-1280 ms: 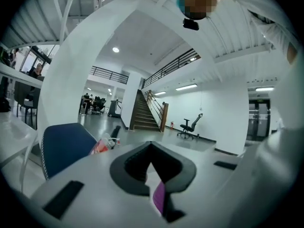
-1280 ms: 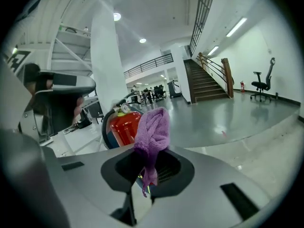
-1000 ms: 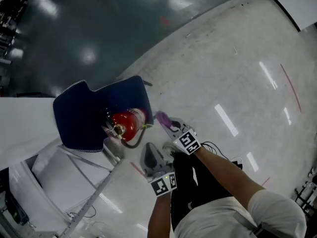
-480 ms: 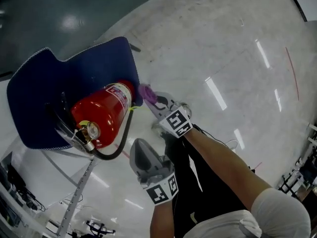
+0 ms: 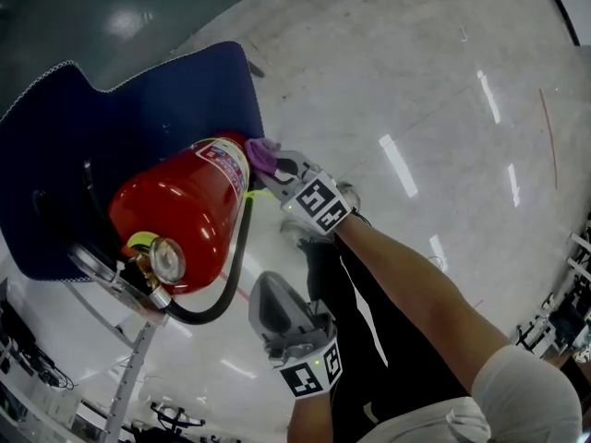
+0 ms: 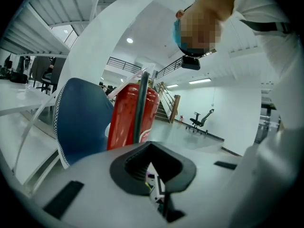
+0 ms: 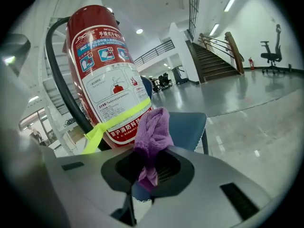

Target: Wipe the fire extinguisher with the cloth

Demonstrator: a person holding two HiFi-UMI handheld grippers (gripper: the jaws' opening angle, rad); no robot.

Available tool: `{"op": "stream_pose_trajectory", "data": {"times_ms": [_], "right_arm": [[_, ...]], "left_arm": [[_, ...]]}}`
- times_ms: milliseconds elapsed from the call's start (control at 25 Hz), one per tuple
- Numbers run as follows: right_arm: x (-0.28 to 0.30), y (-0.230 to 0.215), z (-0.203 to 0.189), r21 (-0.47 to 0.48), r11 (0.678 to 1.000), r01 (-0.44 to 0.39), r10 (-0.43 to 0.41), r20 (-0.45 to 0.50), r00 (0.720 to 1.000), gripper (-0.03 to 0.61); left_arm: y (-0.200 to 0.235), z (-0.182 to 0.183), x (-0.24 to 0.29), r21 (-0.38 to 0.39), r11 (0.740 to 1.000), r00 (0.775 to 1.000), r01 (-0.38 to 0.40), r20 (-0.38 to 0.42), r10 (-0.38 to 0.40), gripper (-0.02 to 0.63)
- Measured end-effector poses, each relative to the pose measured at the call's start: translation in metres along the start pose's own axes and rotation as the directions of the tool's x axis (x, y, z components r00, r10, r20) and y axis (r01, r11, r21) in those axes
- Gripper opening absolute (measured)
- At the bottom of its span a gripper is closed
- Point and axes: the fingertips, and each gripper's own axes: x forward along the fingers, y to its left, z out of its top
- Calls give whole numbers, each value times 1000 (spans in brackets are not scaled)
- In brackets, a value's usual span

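Probably the biggest danger is the fire extinguisher [image 5: 180, 224] itself. It stands upright against the blue chair [image 5: 111, 127], apparently on its seat, and a hard sideways push from the right claw [image 5: 277, 169] could tip it off to the floor [image 5: 416, 81]. The left claw [image 5: 272, 303] is closed on nothing and hangs apart from the cylinder, so I judge that nothing steadies it. Next, the black hose [image 5: 231, 275] curves down the near side, between the two claws; a long stroke could catch it and drag the cylinder round. Smaller, the yellow band [image 7: 118, 118] tied around the label could snag the cloth [image 5: 261, 155]. The right claw grips this purple cloth only by one end, so friction on the red wall could pull it out.

Ahead of the right claw, the extinguisher fills the upper left, very near. The cloth sticks out of the tips and seems to touch the lower edge of the label, though I cannot be sure of contact. For the left claw, the cylinder stands ahead, behind its hose.
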Motion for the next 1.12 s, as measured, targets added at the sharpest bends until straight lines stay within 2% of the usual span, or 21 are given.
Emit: {"op": "stream_pose_trajectory", "data": {"times_ms": [200,400,840,960,1120], "right_arm": [[-15,12,28,-24,999,-43,44,45,998,51],[-48,39,72,-62,995,-73,78,79,994,51],[-115,103,182,-106,993,-61,82,209,974,51],[-130,115,198,-108,992,-64,86,217,972,51],[-143,130,216,-94,992,-85,104,223,969,51]], "left_arm": [[1,8,-3,0,1000,1000,-3,6,3,5],[-1,35,-14,2,1000,1000,-12,7,12,5],[-18,103,-47,21,1000,999,13,45,-14,5],[-24,122,-63,50,999,999,-8,54,5,5],[-27,150,-77,43,998,997,-42,72,39,5]]}}
